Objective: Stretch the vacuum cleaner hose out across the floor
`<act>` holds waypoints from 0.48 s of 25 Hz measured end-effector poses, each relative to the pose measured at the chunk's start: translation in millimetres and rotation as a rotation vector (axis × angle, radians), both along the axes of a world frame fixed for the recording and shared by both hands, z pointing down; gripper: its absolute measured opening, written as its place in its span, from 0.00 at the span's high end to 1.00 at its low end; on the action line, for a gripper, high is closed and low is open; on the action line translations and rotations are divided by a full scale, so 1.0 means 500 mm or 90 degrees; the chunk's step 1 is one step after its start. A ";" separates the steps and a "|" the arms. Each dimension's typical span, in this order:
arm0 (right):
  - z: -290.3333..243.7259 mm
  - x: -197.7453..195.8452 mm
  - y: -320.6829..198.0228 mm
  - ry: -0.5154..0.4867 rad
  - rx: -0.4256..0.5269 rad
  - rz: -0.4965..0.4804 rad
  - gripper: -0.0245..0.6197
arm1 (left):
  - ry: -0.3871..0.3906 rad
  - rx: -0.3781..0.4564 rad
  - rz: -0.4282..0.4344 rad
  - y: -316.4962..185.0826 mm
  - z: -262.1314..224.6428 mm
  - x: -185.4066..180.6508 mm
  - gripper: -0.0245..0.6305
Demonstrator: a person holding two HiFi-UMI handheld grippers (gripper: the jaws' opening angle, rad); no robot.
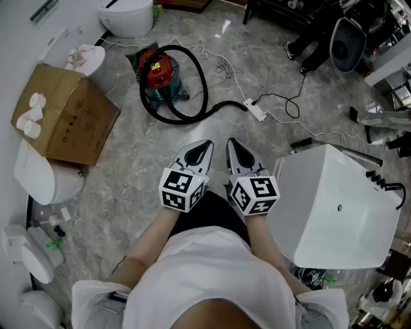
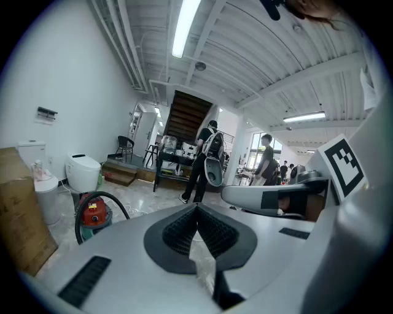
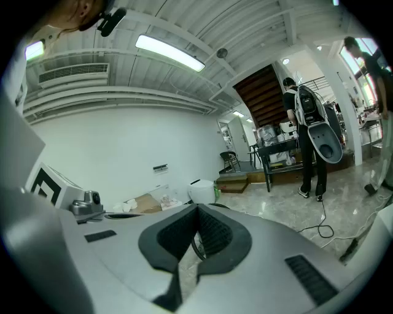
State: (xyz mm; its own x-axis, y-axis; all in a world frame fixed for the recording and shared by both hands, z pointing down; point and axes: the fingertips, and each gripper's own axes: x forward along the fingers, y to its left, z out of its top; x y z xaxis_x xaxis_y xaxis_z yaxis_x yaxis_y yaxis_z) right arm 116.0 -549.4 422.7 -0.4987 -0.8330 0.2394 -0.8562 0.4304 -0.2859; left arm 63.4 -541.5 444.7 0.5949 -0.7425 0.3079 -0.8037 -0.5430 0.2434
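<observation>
**Both claws closed and empty, hose coiled by the vacuum**

We held the left claw [image 1: 205,144] and the right claw [image 1: 230,141] side by side in front of our waist, their tips pointing out over the grey marble floor [image 1: 128,173]. In the left gripper view the left claw's jaws met at the tip with nothing between them [image 2: 197,207]. The right gripper view showed the same of the right claw [image 3: 198,207], pads together and gripping nothing.

The red vacuum cleaner [image 1: 157,71] stood on the floor ahead of us, well apart from both claws. Its black hose [image 1: 218,106] lay looped around the canister in a wide ring, with the free end trailing toward a white power strip [image 1: 255,109]. A thin white cord wandered across the floor near that strip. From the left gripper view we saw the vacuum cleaner [image 2: 93,211] low on the left, with the hose arching over it.

A cardboard box [image 1: 67,115] sat to our left near the wall, a white toilet [image 1: 128,16] beyond it. A large white fixture [image 1: 334,205] stood just beside our right arm. Farther off, a person [image 2: 206,159] stood by a dark table.
</observation>
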 end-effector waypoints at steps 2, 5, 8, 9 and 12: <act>0.004 0.007 0.004 -0.001 -0.003 0.000 0.94 | -0.001 -0.003 0.000 0.006 0.004 0.008 0.96; 0.010 0.015 0.007 -0.002 -0.007 0.002 0.94 | -0.003 -0.007 -0.001 0.008 0.010 0.013 0.96; 0.013 0.019 0.005 -0.021 -0.013 -0.004 0.94 | -0.003 -0.010 -0.005 0.005 0.013 0.015 0.96; 0.014 0.022 0.004 -0.032 -0.018 -0.006 0.94 | -0.003 -0.010 -0.006 0.003 0.014 0.017 0.96; 0.023 0.035 0.000 -0.038 -0.029 -0.005 0.94 | -0.006 -0.009 -0.006 0.001 0.017 0.028 0.96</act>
State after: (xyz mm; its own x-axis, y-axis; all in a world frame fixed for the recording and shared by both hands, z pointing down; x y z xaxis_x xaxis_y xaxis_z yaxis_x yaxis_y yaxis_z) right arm 133.6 -549.5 434.4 -0.5196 -0.8184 0.2457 -0.8336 0.4223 -0.3561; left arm 77.6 -540.9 453.2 0.5845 -0.7437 0.3245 -0.8113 -0.5315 0.2434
